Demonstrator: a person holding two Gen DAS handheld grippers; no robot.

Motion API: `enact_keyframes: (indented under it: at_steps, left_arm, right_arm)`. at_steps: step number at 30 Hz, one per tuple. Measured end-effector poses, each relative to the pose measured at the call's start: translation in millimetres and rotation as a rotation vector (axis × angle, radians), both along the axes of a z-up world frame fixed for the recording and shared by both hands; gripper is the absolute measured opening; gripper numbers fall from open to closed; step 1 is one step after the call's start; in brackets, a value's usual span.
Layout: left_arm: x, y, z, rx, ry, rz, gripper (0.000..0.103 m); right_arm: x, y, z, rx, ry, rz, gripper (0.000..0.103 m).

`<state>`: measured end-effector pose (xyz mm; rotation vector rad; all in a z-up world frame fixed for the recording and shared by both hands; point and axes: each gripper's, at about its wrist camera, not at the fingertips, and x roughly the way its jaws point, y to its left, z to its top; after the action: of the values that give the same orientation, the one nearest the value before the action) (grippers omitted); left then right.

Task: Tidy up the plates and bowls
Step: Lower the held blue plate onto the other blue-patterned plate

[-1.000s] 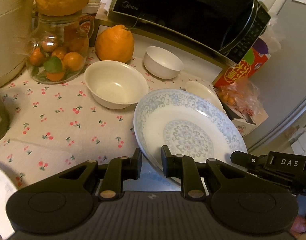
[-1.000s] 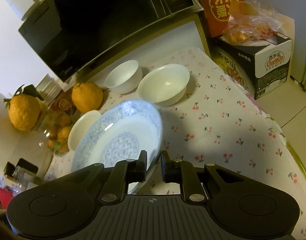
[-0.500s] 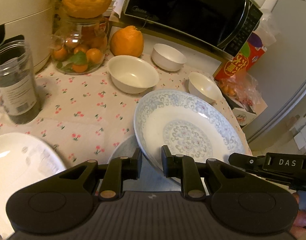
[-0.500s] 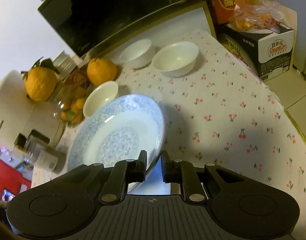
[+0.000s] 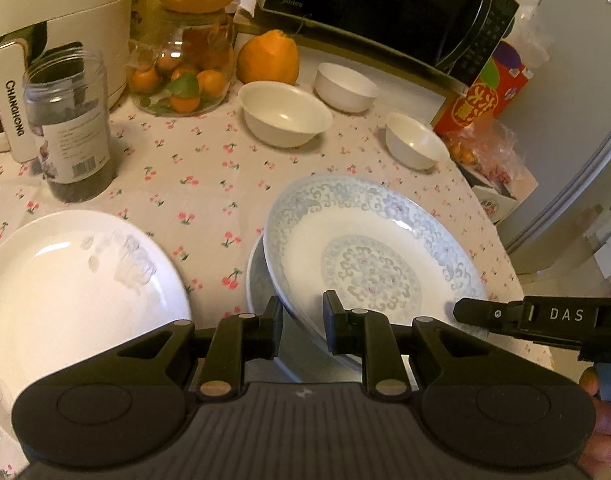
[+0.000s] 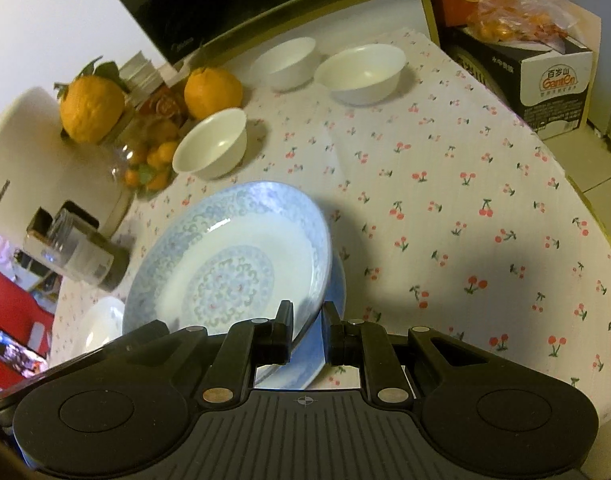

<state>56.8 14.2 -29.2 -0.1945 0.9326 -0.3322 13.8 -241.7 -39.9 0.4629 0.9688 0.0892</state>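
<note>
Left gripper [image 5: 303,320]: pinching patterned plate [image 5: 369,248] rim at 6 o'clock. Right gripper [image 6: 307,330]: likewise clamped on rim, plate tilted above second plate [image 6: 325,344].

Warm, yellowish indoor light fills both views, fairly dim. The cherry-print cloth on the tabletop [image 6: 485,184] carries a broad soft shadow just right of the blue-patterned porcelain plate [image 6: 241,256]. Small glare spots sit on the plain white round plate [image 5: 65,288] and inside the white ceramic bowl [image 5: 285,114]. The black glass microwave door [image 5: 381,12] reads nearly featureless. Fisheye bending curves the tabletop edges, and the corners vignette to black. Detail is slightly soft throughout.
</note>
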Motion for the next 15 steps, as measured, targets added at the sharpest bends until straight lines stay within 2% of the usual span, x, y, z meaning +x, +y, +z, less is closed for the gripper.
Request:
enact_keyframes:
  at_steps: [9,15]
  left_arm:
    - [-5.0,5.8,-7.7,0.032,0.036,0.018,0.019]
    - [-6.1,4.0,-7.9,0.048,0.034,0.007,0.019]
  right_arm:
    - [-1.0,16.0,-10.6,-0.042,0.034,0.027,0.015]
    - [-1.7,20.9,-10.0,-0.081,0.021,0.035,0.015]
